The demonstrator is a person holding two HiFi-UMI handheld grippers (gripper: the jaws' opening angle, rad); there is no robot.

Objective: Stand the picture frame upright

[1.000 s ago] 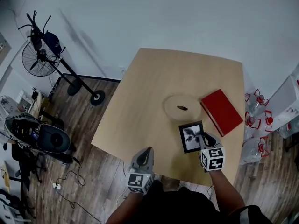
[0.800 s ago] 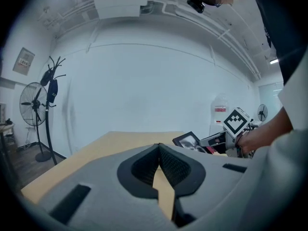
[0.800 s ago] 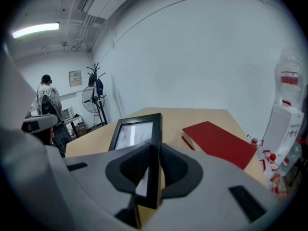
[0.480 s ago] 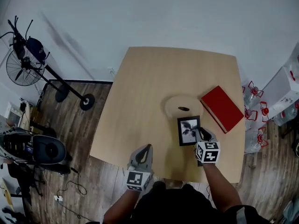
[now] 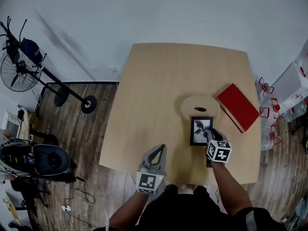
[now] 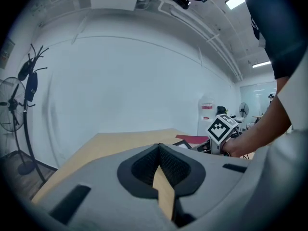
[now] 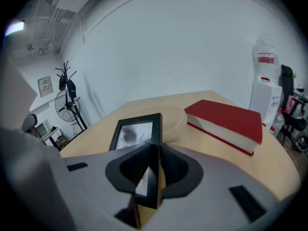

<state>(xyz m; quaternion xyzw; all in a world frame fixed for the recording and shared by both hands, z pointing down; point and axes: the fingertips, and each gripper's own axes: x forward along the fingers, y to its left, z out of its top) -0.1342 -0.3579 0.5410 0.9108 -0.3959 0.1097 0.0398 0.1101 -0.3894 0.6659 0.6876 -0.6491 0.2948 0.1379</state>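
Note:
The black picture frame with a dark leaf print faces upward over the near right part of the wooden table. My right gripper is shut on the frame's right edge. In the right gripper view the frame runs out ahead of the jaws, which clamp its rim at the right gripper. My left gripper hovers at the table's near edge, left of the frame, shut and empty. The left gripper shows its pads meeting at the tips.
A round wooden disc lies just beyond the frame. A red book lies at the table's right side, also the red book. A standing fan and a chair are on the floor at left.
My right gripper has carried the frame closer to the wooden disc and turned it squarer to the table. My left gripper has shifted right along the near edge.

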